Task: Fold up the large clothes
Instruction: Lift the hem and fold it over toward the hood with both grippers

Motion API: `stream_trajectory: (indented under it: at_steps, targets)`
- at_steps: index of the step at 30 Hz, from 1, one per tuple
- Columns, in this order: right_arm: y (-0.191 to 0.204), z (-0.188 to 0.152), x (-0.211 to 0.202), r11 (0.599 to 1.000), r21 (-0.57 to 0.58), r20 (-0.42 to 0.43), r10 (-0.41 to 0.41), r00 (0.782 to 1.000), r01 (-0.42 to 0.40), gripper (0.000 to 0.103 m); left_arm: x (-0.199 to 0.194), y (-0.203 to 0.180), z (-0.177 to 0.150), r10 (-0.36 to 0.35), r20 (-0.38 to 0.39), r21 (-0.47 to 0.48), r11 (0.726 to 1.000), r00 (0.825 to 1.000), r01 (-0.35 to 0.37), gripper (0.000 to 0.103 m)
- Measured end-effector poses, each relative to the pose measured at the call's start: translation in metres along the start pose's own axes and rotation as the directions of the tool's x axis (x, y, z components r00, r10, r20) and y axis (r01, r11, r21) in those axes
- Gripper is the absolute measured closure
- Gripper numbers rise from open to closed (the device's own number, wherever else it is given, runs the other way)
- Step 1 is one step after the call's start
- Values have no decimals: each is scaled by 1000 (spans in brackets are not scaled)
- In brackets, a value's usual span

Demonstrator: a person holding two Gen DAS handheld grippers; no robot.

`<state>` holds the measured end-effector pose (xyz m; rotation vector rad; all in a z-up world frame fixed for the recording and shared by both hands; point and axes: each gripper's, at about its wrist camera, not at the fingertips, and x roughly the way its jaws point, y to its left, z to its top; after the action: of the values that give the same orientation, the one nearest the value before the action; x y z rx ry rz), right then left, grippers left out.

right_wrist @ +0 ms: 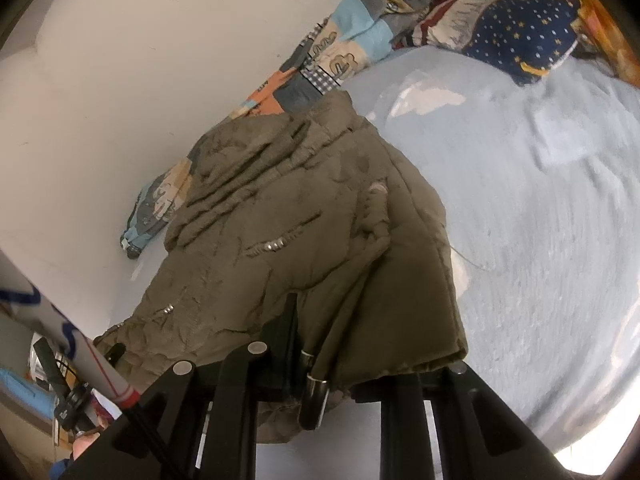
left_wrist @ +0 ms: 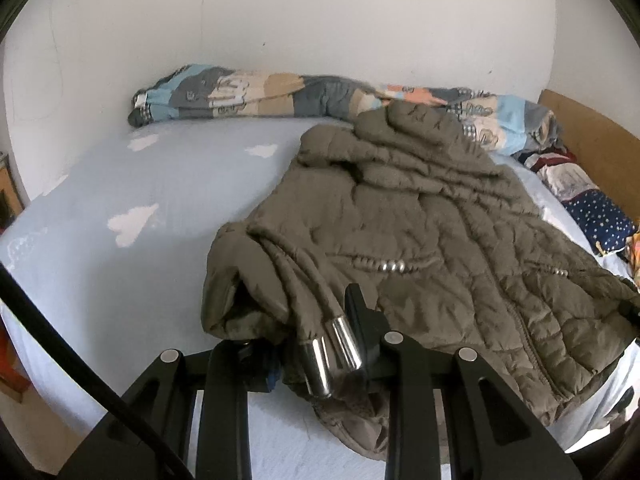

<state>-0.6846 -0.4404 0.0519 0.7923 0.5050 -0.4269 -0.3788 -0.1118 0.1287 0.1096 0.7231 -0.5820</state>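
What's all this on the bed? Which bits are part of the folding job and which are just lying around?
Part of the job:
- jacket, olive, quilted
- left gripper, shut on its hem
- right gripper, shut on its hem
- cord ends, metal, dangling from the jacket

Just lying about:
- blanket, patchwork, along the wall
- pillow, starry blue
- bed

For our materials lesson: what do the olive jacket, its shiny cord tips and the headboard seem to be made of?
Olive jacket: quilted synthetic shell, probably padded; stitched puffy channels, slight sheen.
Cord tips: polished metal, or chromed plastic; mirror-like highlights.
Headboard: wood or wood veneer; flat matt tan, grain too blurred to confirm.
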Motion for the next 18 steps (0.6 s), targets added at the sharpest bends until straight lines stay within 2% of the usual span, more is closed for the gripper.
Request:
stream_trajectory:
  at_steps: [8, 18]
  targets:
    - [27, 35, -20, 997, -66, 63, 50, 997, -46, 85, -17, -10, 49, -25, 86, 28, 999, 996, 23, 76]
    - [65, 102, -25, 989, -130, 126, 92, 988, -75, 85, -5, -17, 133, -53, 126, 29, 998, 991, 50, 76]
